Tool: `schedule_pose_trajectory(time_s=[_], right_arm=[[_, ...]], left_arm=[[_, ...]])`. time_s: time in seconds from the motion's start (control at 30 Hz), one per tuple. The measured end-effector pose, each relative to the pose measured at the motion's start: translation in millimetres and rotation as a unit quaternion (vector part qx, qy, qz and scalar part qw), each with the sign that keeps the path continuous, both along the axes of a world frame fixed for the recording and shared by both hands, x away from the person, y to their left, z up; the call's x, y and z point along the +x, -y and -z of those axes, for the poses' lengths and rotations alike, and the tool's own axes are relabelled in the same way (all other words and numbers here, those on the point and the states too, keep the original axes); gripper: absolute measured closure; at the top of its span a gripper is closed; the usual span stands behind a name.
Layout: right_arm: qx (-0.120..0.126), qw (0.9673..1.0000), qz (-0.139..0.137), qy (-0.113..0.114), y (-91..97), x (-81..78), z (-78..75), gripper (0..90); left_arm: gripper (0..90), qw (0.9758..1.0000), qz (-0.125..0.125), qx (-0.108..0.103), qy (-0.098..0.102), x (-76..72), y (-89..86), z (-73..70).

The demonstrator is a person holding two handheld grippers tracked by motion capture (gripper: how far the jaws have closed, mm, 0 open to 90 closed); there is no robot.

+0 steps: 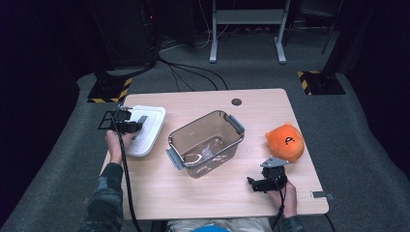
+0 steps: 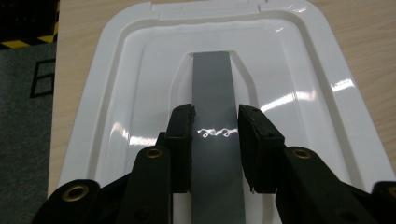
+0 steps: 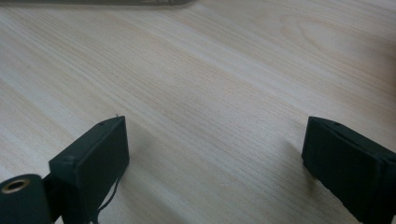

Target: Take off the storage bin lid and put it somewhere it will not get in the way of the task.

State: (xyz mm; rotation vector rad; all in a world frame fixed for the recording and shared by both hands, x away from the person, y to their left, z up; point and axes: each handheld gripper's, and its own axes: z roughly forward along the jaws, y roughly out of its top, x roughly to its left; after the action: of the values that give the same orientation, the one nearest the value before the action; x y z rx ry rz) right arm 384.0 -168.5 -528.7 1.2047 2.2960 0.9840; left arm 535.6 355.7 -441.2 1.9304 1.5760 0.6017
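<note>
The left claw [image 2: 215,128] is sitting over a white lid [image 2: 116,93] that is lying flat on the bench [image 1: 203,193], near the left edge. A grey handle [image 2: 212,79] is running down the middle of the lid. The two black jaws are standing one on each side of this handle and are squeezing it, so the claw is holding the lid by its handle. In the high view the left claw [image 1: 126,124] is resting on the lid [image 1: 150,121], and the person's left hand [image 1: 115,147] is holding it from behind.

Just beside the lid, in the middle of the bench, a clear box [image 1: 205,142] with grey clips at its ends is standing open. The lid is not on the box; the two are lying side by side, close together.

An orange soft toy [image 1: 286,140] is sitting near the right edge of the bench, apart from the box.

The right claw [image 1: 263,182] is lying low near the front right part of the bench, just in front of the toy. In the right gripper view the right claw [image 3: 215,154] is standing wide, with bare wood between its jaws and nothing in it.

A black cable [image 1: 126,183] is trailing back from the left claw.
</note>
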Motion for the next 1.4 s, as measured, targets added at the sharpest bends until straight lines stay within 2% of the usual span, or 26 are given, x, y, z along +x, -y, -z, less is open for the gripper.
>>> schedule_pose_trajectory(time_s=[0.07, 0.17, 0.33, 0.47, 0.8, 1.0, 1.2, 1.3, 1.4], right_arm=[[0.000, 1.0000, 0.000, 0.000, 0.1, 0.0, 0.0, 6.5], [0.000, 1.0000, 0.000, 0.000, 0.0, 0.0, 0.0, 6.5], [-0.001, 1.0000, -0.001, 0.000, 0.2, 0.0, 0.0, 6.5], [-0.001, 1.0000, -0.001, 0.000, 0.2, 0.0, 0.0, 6.6], [0.000, 1.0000, 0.000, 0.000, 0.0, 0.0, 0.0, 6.6], [0.000, 1.0000, 0.000, 0.000, 0.0, 0.0, 0.0, 6.5], [-0.001, 1.0000, -0.001, 0.000, 0.2, 0.0, 0.0, 6.5], [-0.001, 1.0000, -0.001, 0.000, 0.2, 0.0, 0.0, 6.6], [-0.001, 1.0000, 0.000, 0.001, 0.3, 0.3, 0.0, 6.6]], left_arm=[[66.1, 1.0000, -0.002, -0.003, -0.003, 0.7, -0.4, 2.6], [66.1, 0.9997, -0.012, -0.015, -0.014, 4.2, -0.9, 14.0], [66.2, 0.9995, -0.017, -0.014, -0.022, 7.1, -0.4, 21.2], [66.1, 0.9993, -0.020, 0.002, -0.030, 8.4, 0.3, 30.2], [66.1, 0.9982, -0.042, -0.006, -0.043, 7.1, -7.4, 52.8], [66.1, 0.9984, -0.044, -0.006, -0.035, 5.3, -6.8, 55.4], [63.9, 0.9985, -0.044, -0.018, -0.028, 4.8, -8.0, 57.8], [40.0, 0.9982, -0.046, -0.027, -0.026, 3.1, -7.9, 57.2], [25.7, 0.9989, -0.042, -0.012, -0.019, -0.9, -4.9, 52.1]])
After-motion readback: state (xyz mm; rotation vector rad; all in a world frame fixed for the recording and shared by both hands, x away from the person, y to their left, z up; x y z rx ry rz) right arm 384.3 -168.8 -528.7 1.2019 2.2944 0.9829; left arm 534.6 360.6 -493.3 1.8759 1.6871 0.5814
